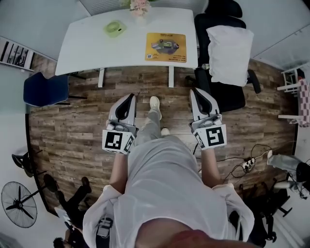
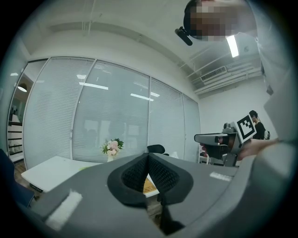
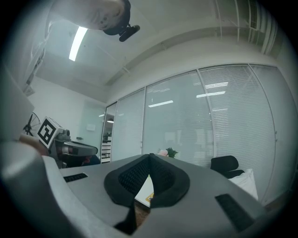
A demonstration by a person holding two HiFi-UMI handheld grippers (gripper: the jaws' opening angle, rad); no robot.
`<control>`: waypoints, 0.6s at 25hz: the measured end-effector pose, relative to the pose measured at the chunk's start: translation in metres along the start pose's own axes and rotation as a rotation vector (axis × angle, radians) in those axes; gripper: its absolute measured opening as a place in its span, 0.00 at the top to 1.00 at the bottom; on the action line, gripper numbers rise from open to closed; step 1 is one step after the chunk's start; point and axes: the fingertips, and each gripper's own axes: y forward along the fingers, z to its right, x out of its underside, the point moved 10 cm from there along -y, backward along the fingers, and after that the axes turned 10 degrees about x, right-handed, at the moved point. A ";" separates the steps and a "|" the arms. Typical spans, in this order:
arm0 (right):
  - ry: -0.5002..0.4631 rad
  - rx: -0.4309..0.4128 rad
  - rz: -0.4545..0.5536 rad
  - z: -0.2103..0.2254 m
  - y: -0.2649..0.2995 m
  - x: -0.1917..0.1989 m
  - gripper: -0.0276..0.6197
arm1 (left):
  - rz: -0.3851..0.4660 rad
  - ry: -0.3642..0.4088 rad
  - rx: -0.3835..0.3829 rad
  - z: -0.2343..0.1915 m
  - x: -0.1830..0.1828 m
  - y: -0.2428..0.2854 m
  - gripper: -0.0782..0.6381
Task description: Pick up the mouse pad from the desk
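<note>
Two tools we held level above the wooden floor (image 1: pixel 72 131): the left gripper (image 1: pixel 127 101) and the right gripper (image 1: pixel 197 95), each with jaws pressed together on nothing, probably because the desk (image 1: pixel 87 48) stood well ahead, out of reach. One yellow mouse pad (image 1: pixel 166 47) lay flat near the desk's right end, with one green item (image 1: pixel 115 28) and one flower vase (image 1: pixel 139 8) apart from it.

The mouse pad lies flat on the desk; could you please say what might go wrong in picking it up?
1. The mouse pad lies flat on the desk; the fingers may push it along rather than catch its edge.
2. The office chair stands by the desk's right end; the right gripper might bump it.
</note>
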 end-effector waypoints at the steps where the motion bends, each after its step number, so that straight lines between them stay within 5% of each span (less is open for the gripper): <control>1: -0.006 0.004 -0.003 0.003 0.012 0.001 0.96 | 0.003 -0.005 -0.002 -0.011 0.001 0.009 0.90; 15: -0.061 0.021 -0.048 0.049 0.220 0.001 0.96 | 0.053 -0.006 0.032 -0.177 -0.011 0.143 0.90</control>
